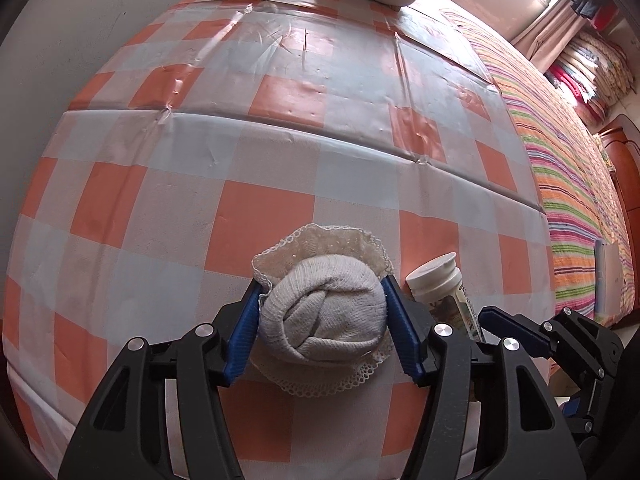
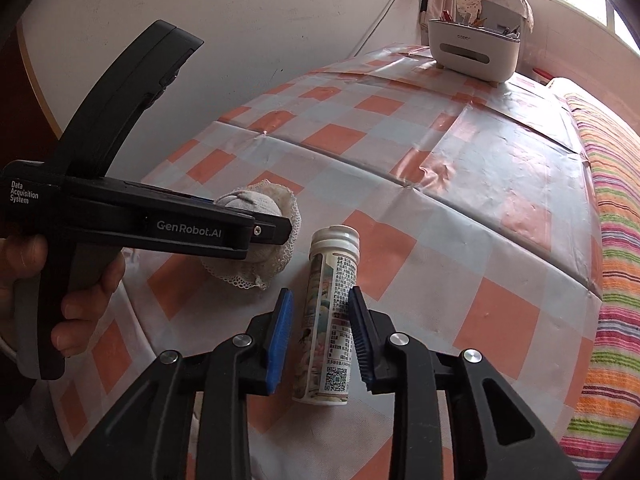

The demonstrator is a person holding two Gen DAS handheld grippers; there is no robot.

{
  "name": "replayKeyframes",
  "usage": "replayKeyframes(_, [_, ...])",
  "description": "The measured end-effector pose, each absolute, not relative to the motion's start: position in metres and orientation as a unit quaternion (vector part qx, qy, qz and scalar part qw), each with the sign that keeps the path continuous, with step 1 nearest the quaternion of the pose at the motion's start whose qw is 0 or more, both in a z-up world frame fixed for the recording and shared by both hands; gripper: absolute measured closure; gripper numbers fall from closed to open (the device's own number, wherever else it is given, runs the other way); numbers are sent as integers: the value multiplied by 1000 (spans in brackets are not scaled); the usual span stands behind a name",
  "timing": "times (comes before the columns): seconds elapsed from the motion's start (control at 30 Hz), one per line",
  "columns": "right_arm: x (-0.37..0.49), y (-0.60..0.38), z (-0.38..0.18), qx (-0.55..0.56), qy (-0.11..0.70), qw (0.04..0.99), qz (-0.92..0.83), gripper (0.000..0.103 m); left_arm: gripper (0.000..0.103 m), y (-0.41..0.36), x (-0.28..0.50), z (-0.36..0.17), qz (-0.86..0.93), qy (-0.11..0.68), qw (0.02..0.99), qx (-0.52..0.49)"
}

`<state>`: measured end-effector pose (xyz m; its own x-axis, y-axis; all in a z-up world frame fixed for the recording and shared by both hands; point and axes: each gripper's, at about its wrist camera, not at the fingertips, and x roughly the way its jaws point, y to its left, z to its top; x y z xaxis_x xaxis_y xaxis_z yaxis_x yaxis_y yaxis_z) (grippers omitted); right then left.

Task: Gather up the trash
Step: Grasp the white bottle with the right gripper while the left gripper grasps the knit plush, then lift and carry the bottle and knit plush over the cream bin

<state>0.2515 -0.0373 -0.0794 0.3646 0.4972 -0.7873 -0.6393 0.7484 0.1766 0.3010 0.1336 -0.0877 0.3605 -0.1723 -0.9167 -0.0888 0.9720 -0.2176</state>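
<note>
The left tool [image 1: 323, 316] is clamping the rolled sock [image 1: 324, 312]. Just beside the sock, the lying tube [image 2: 330, 316] is sitting between the right tool's [image 2: 320, 338] parted pads, ungripped. Pickup seems underway; next, closing squarely on the tube, then lifting both. Beyond the sock the surface [image 1: 280, 128] is lying bare toward the white bin [image 2: 474, 50].

Rolled sock and tube on checked cloth
Grey-white rolled sock [image 1: 324, 312], lace-trimmed, beside a capped white printed tube [image 2: 330, 320] lying flat.
</note>
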Motion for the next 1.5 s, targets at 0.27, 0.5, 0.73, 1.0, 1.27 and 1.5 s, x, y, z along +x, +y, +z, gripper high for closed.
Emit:
replayKeyframes(0.27, [250,-24,-92,-122,458,822,316,59,46,138,292,-88,-29,566,817,-105])
replayKeyframes(0.5, [236,-32,-97,-106,450,833,303,73,49,144,276,-88,-25,556,824,-107])
replayKeyframes(0.73, [200,-51,-97,-47,444,841,305,74,50,147,249,-89,-15,531,838,-123])
replayKeyframes(1.0, [159,-83,-97,6,440,854,277,75,50,144,206,-89,-9,513,845,-150])
replayKeyframes(1.27, [115,-110,-72,52,403,871,275,75,51,119,164,-79,-34,498,852,-161])
replayKeyframes(1.5, [84,-142,-59,105,375,882,265,75,51,86,134,-60,-74,478,864,-139])
